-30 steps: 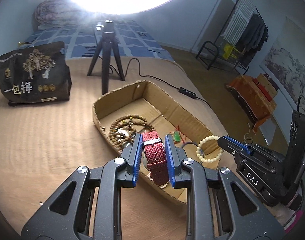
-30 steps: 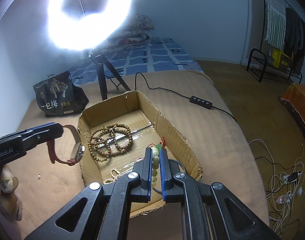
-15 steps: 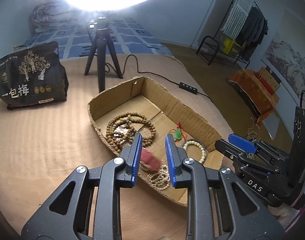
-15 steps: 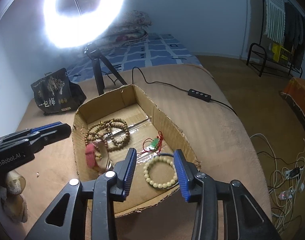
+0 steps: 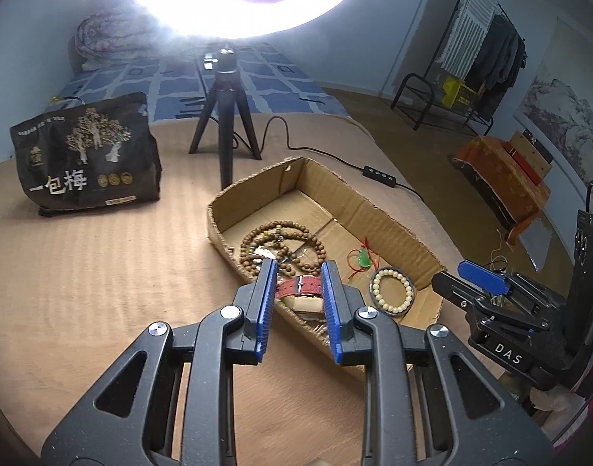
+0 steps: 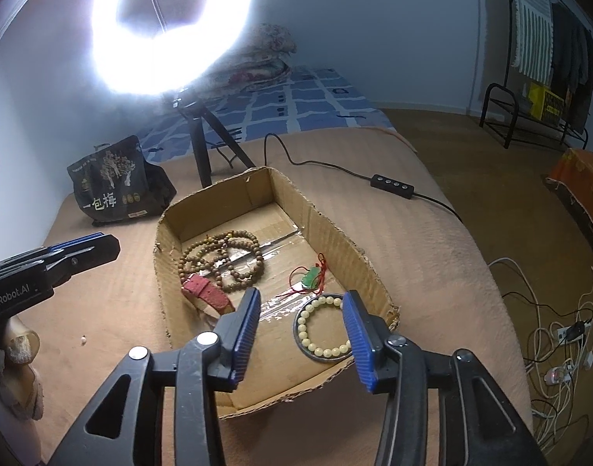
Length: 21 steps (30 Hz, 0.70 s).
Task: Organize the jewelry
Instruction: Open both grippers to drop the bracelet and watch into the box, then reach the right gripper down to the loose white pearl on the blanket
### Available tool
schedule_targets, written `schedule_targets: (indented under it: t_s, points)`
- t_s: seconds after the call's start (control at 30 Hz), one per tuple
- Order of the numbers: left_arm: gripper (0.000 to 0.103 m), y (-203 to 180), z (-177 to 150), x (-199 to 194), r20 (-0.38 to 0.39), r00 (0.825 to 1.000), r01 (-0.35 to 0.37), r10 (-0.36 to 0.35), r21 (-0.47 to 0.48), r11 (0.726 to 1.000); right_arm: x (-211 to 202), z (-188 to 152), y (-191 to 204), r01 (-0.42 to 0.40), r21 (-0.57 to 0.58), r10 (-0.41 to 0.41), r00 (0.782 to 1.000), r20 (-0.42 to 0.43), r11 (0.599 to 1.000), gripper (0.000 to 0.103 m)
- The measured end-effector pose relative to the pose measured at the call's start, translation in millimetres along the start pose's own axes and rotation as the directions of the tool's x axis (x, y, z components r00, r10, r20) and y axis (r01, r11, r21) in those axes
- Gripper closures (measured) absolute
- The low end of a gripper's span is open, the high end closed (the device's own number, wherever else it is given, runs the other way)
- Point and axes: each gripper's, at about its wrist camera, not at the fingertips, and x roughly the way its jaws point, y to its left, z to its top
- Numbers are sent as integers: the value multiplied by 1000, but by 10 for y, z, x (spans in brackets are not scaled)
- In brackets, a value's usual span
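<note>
A shallow cardboard box (image 5: 389,217) (image 6: 358,256) lies on the tan bed cover. Inside it are a brown bead necklace (image 5: 281,240) (image 6: 222,256), a red-strap watch (image 5: 300,287) (image 6: 207,295), a green pendant on red cord (image 5: 362,258) (image 6: 310,275) and a cream bead bracelet (image 5: 391,291) (image 6: 321,328). My left gripper (image 5: 298,283) is open and empty, above the box's near edge over the watch. My right gripper (image 6: 300,310) is open and empty, above the near right corner by the bracelet; it also shows in the left wrist view (image 5: 483,283).
A ring light on a black tripod (image 5: 224,116) (image 6: 203,143) stands behind the box, its cable and inline switch (image 6: 393,184) running right. A black snack bag (image 5: 86,155) (image 6: 117,178) stands at the back left. The bed edge drops to the floor on the right.
A second ago my left gripper held the watch and my right held the cream bracelet. Both opened, and the watch and bracelet now lie in the box. Both grippers have pulled back slightly.
</note>
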Motion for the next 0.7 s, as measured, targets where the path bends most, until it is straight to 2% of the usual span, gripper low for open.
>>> schedule_targets:
  t_s: [0.2,0.33,0.4,0.43,0.7]
  points:
    - [80,155,-22,-228,17,999,-34,34,14,999,-135,-13,83,-11,10,11,1000,16,1000,42]
    - [80,335,-72,-420,38,996,-86,84,33,996,-250,-46,169,-28,8,28,999,28,1000,36]
    - [70,446,-105,-511,44,994,-101,99,30,994,-302,-76,236,-34,-3,34,999,30,999,34]
    - [62,517,-125,-570,50,993,-104,102,26,994,-333,-97,276,-37,-11,38,999,31,999,34]
    - [61,1037,-388,-876,42,984,-172,171,31,985,-550,-321,685,-93,-100,94,995,11,991,33]
